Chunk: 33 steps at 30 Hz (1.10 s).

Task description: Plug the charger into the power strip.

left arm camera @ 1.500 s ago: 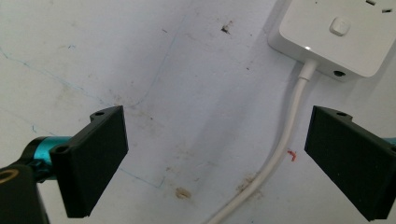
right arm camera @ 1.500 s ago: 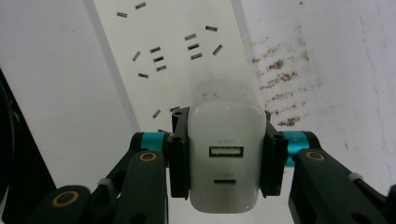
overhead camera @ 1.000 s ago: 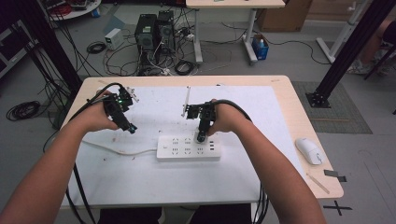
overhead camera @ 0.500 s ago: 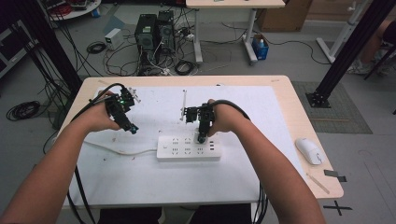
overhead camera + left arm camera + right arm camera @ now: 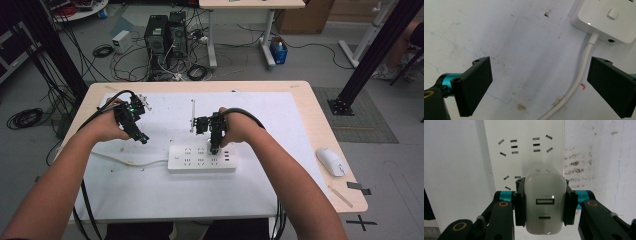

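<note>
At centre frame the right gripper (image 5: 545,206) clamps a white charger (image 5: 545,202) over the power strip (image 5: 200,159) on the counter (image 5: 310,125). The left gripper (image 5: 544,85), jaws wide apart, hovers beside the strip's cord (image 5: 579,82).

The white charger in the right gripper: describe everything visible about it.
The charger is a small, smooth block that looks like glossy white plastic, with rounded corners. Its facing end carries a rectangular USB port above a smaller oval one. The right gripper is shut on its two sides. It is held over the white power strip, near the end away from the cord; its prongs are hidden, so seating cannot be judged.
</note>
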Tool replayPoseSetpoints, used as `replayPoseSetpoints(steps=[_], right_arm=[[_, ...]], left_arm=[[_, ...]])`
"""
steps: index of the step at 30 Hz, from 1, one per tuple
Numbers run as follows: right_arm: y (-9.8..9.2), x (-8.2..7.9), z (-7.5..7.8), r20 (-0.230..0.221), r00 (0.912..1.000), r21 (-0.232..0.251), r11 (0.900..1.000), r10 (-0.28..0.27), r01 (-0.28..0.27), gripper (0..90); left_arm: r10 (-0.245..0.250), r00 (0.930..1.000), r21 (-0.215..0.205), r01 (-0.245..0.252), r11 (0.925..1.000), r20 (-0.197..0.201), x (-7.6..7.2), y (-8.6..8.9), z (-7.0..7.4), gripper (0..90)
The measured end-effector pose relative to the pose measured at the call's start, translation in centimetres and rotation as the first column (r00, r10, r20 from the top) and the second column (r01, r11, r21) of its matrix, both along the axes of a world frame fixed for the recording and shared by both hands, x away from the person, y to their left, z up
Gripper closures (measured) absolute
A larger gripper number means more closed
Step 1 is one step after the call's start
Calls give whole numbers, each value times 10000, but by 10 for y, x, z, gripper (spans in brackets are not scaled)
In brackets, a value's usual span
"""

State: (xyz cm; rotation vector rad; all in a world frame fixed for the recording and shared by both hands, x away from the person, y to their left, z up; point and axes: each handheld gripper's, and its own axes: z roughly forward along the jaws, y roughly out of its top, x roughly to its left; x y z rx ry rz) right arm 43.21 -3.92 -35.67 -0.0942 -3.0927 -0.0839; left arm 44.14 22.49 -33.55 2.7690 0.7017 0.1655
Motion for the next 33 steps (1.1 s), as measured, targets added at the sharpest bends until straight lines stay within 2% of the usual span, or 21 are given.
replayPoseSetpoints(steps=[1,3,5,6,9,10,11,13,18,21,22,24,27,33], right_arm=[[1,0,0,64,9998,-22,9998,179,-179,628],[3,-1,-1,55,10000,-230,9997,33,-32,629],[4,-2,-7,136,9996,-316,9992,250,-245,629],[5,-2,-6,111,9999,-394,9992,79,-74,630],[3,0,-7,-26,10000,-291,9996,6,-7,630],[3,1,-8,-10,9998,-163,9996,222,-222,630],[4,-1,-7,37,9999,-294,9995,95,-94,630],[5,-5,-7,237,9995,-407,9990,192,-182,631],[2,-2,-8,206,9997,-99,9999,141,-139,631],[3,-4,-7,174,9998,-254,9997,-44,49,632],[3,-2,-8,194,9997,-161,9998,154,-151,632],[4,-2,-8,213,9997,-183,9997,141,-138,632],[5,-8,-8,526,9983,-351,9991,243,-225,632],[7,-10,-9,639,9977,-409,9990,226,-200,632]], left_arm=[[21,10000,8,-21,10000,-9,0,1,0,61],[48,10000,-16,-48,10000,10,0,1,0,61],[20,10000,-48,-20,10000,4,-1,2,-1,61],[22,10000,-67,-22,10000,-5,-2,2,-1,61],[80,10000,-32,-80,10000,-46,-1,5,-3,61],[142,9999,-16,-143,9999,-69,-1,5,-4,61],[141,9999,-10,-141,9999,-53,-1,6,-4,61],[187,9998,-45,-187,9998,-56,-1,6,-4,61],[165,9999,-60,-165,9998,-22,-1,6,-5,61],[208,9998,-60,-208,9998,-46,-1,6,-5,62],[228,9997,-70,-229,9997,-58,-1,6,-6,61],[241,9997,-72,-241,9997,-63,0,6,-7,61],[242,9997,-44,-243,9997,-99,0,4,-8,61],[217,9997,-73,-217,9997,-85,0,3,-7,61]])
